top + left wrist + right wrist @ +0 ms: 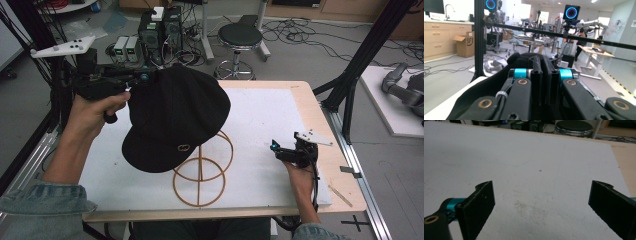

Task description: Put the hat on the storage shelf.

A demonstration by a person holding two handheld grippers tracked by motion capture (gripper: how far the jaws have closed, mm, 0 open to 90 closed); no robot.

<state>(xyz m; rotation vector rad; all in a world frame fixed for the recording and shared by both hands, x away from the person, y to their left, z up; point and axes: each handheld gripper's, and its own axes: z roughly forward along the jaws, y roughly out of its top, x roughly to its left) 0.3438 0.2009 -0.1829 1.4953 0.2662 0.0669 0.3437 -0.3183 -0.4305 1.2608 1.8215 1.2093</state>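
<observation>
The left gripper (142, 77), seen from above at the table's left edge, is held high in the left hand (95, 112); its jaw tips are hidden behind the black cap (175, 117). In the left gripper view the jaws stand pressed together on a fold of the cap's fabric (544, 75), which fills the gap between them and drapes over the linkage, so the cap's far side is cut off there. The cap hangs tilted in the air, peak toward the person with a small gold emblem (184, 147) on its front, and covers the top of the wire stand (202, 172); whether cap and stand touch cannot be told. The stand's lower rings rest on the white board (260, 115) near the front edge, just left of centre. The board's middle, far side and right half are bare, leaving open room to the right of the stand up to the wooden table (307, 95) margin. A stool (240, 37) stands beyond the table's far edge. The right gripper (280, 150), in the right hand (300, 175), sits low at the board's right edge, well apart from cap and stand. In the right gripper view its jaws are spread wide with nothing between them, above bare board; whether they touch it cannot be told.
</observation>
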